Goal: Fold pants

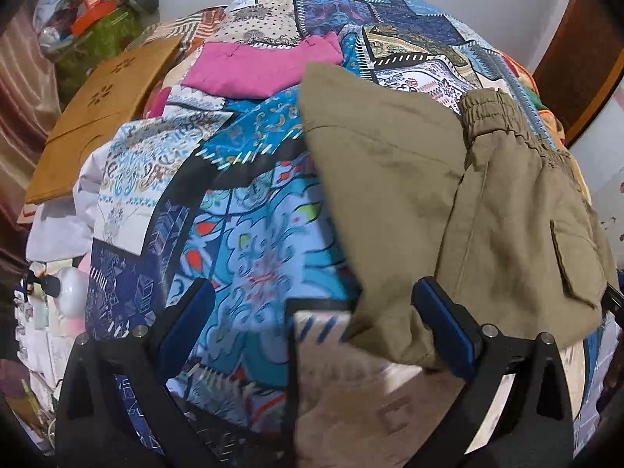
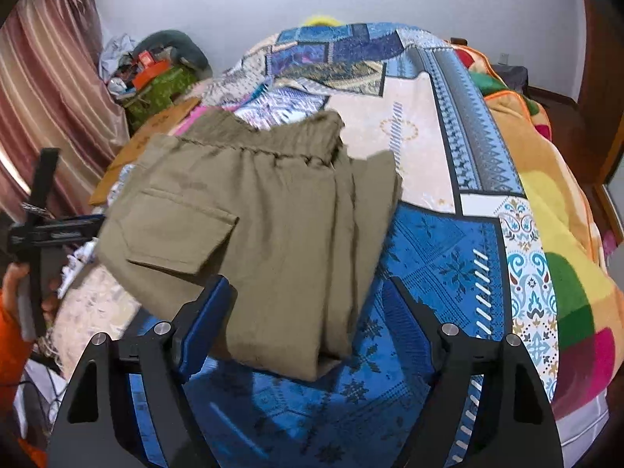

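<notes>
Olive-khaki cloth is what both views centre on: the pants [image 2: 249, 230] lie folded in a compact stack on the patchwork bedspread [image 2: 440, 241], elastic waistband towards the far end of the bed and a flapped pocket facing up. In the right wrist view several layered edges show along the stack's right side, and its near corner sits between the fingers of the right gripper [image 2: 308, 312]. Those jaws stand wide apart, released, with no pad pressing on the cloth. The left gripper [image 1: 312, 312] hangs over the bedspread just left of the pants; its jaws are also spread and hold nothing, though the right-hand finger overlaps the near edge of the cloth in its own view. From the right wrist view the left gripper shows at the far left edge, held by a hand [image 2: 17, 288] with an orange sleeve. A pink garment [image 1: 265, 66] lies further up the bed, apart from the pants, and a brown cardboard sheet [image 1: 101, 117] lies at the bed's left side, beside a striped curtain [image 2: 50, 109]
</notes>
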